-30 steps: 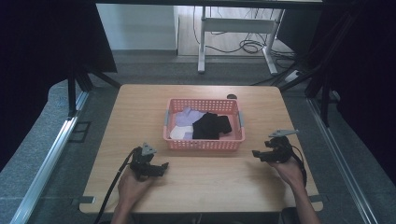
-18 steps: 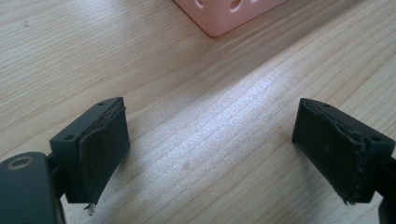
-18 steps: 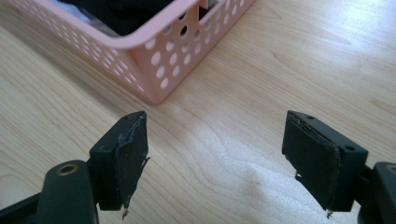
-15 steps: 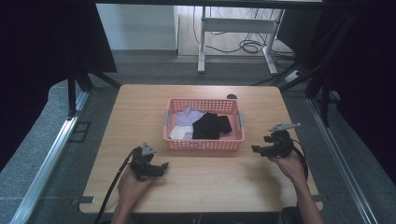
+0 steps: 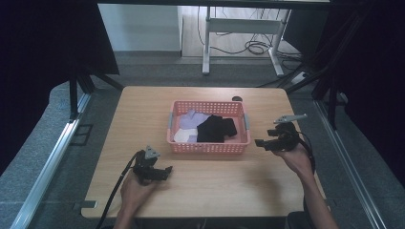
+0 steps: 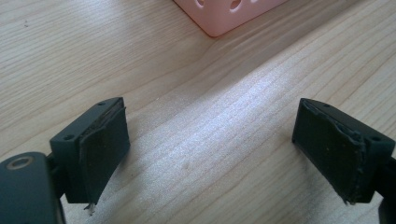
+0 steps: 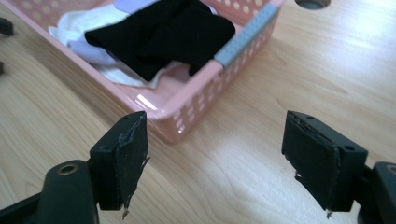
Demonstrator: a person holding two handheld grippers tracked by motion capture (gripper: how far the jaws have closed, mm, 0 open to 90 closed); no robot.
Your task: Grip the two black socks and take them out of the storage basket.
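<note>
Pink basket (image 5: 208, 146) mid-frame holds black cloth (image 5: 216, 129), white cloth (image 5: 183, 136) and purple cloth (image 5: 192, 119). My left gripper (image 6: 212, 154) and right gripper (image 7: 219, 156) gape wide, holding nothing.

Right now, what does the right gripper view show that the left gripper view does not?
The right gripper view shows the black cloth and white cloth inside the basket, plus a round hole in the table. The left gripper view adds nothing of its own, just one basket corner. Both share the pink basket, the wooden table and open jaws holding nothing.
</note>
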